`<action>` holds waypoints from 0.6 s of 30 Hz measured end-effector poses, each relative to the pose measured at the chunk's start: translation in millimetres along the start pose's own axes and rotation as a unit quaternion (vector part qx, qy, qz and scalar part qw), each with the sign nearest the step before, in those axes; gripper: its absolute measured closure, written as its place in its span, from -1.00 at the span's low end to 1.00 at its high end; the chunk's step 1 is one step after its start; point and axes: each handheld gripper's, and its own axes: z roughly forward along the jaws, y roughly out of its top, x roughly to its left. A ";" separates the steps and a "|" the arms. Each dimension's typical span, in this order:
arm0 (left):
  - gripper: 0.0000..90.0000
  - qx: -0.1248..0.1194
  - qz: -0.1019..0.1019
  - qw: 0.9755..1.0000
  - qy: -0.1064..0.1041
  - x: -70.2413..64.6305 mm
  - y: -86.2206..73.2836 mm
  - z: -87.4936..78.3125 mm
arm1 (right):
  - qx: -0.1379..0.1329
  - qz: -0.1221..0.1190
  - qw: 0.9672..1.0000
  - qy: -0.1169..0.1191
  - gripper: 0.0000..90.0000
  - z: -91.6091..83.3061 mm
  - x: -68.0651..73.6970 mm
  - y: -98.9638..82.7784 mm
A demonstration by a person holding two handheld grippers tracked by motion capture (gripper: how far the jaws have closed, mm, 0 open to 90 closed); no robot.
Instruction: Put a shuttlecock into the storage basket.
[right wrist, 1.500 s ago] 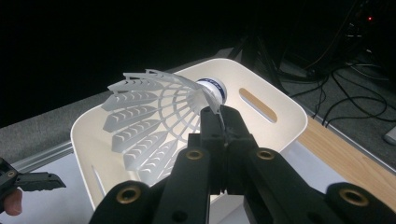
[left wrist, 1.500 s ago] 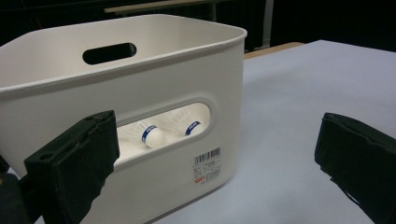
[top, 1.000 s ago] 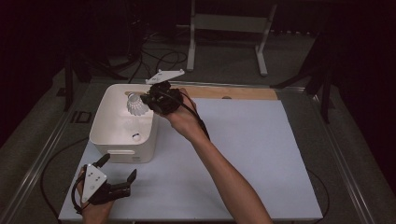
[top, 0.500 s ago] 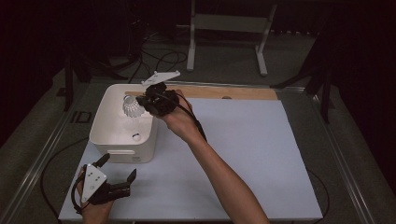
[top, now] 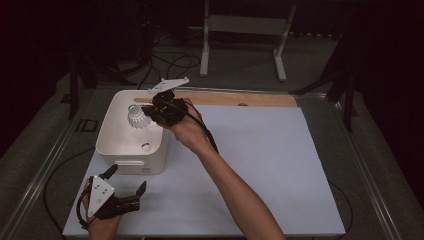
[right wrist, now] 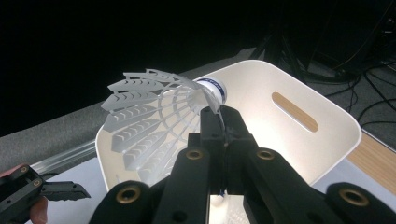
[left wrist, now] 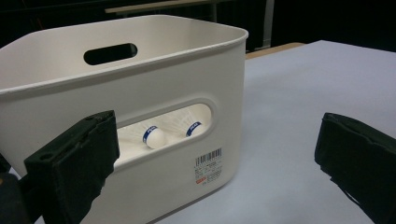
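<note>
Shuttlecock [top: 137,118] above white bin [top: 116,150], tongs [top: 153,112] clamped.

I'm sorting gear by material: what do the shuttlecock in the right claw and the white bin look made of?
Shuttlecock: the skirt looks like moulded white plastic, shown by its open lattice and ribbed vanes; the head with the blue band could be cork or foam. White bin: probably smooth matte plastic, with rounded moulded corners, cut-out handles and a barcode sticker.
</note>
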 end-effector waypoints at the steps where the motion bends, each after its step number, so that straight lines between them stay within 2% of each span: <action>1: -0.99 0.000 0.000 1.000 0.000 0.1 0.0 0.0 | 0.001 -0.001 1.000 -0.001 0.99 0.8 0.6 -0.2; 18: -0.99 -0.001 0.000 1.000 0.000 -0.1 0.2 0.2 | 0.005 0.003 1.000 0.006 0.99 10.9 4.4 -2.5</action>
